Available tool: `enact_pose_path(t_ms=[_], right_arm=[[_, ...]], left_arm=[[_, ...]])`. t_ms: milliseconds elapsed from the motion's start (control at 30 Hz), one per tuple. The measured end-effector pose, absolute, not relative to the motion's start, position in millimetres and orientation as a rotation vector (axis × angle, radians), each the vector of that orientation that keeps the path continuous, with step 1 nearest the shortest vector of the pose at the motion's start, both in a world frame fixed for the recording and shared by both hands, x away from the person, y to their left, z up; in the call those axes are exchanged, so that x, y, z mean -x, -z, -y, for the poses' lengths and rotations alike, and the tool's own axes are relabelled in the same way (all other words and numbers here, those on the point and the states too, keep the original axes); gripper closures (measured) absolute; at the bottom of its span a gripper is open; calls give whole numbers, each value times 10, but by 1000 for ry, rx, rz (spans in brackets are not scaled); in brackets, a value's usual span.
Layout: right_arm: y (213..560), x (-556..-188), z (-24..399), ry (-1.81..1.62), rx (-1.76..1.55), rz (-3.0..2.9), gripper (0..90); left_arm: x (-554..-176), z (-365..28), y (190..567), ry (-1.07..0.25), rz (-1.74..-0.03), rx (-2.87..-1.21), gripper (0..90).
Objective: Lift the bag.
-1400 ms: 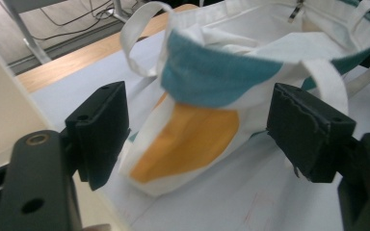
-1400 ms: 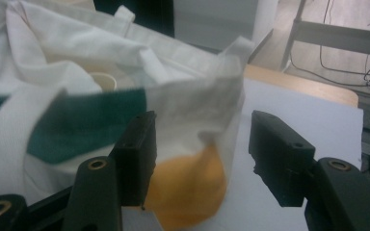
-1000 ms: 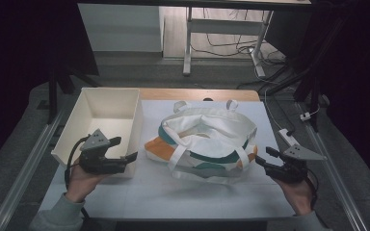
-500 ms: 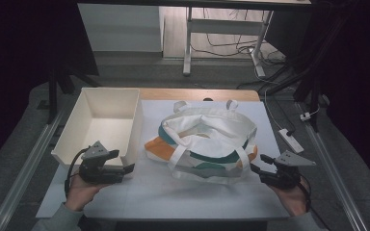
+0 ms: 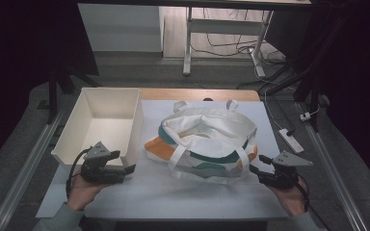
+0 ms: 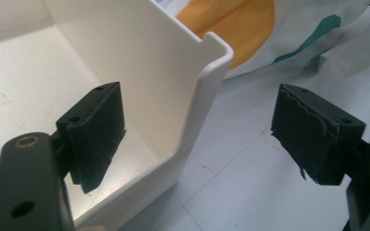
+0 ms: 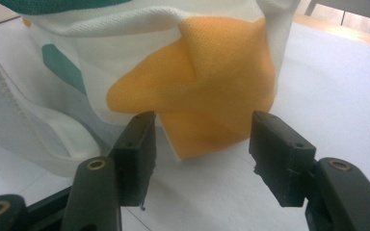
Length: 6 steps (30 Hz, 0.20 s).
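Left gripper point(image 5: 127, 169) gapes wide astride the bin's point(image 5: 107, 103) near corner wall; right gripper point(image 5: 256, 169) stands open, empty, just before the bag's point(image 5: 207, 142) orange corner at the table's point(image 5: 173, 202) middle

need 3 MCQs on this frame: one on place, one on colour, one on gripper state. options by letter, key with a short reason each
1. Where does the white bin stand relative to the tote bag?
A. on the person's left of it
B. on the person's right of it
C. on top of it

2. What colours are printed on the white bag?
A. red and black
B. orange and teal
C. purple and yellow

3. How do the jaws of the right gripper stand?
A. clamped on a bag handle
B. shut with nothing between
C. open, just short of the bag's orange corner

Key: 1 A, the high view shows the bin left of the bag. 2 B, orange and teal patches show in the right gripper view. 3 C, a gap shows between the jaws, with the cloth beyond them.
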State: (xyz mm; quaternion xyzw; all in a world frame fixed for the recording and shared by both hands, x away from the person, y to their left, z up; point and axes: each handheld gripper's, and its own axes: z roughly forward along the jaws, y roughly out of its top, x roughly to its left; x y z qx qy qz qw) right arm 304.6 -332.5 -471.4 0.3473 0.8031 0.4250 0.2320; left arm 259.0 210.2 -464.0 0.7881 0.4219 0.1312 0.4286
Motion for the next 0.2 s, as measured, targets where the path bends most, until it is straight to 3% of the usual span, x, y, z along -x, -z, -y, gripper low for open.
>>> enact_pose_path(t_ms=[200], right_arm=[[4725,-3051,3321,-1168,-953,-2209,431]], left_arm=[[-2595,-2096,4645,-326,-1052,-1974,194]])
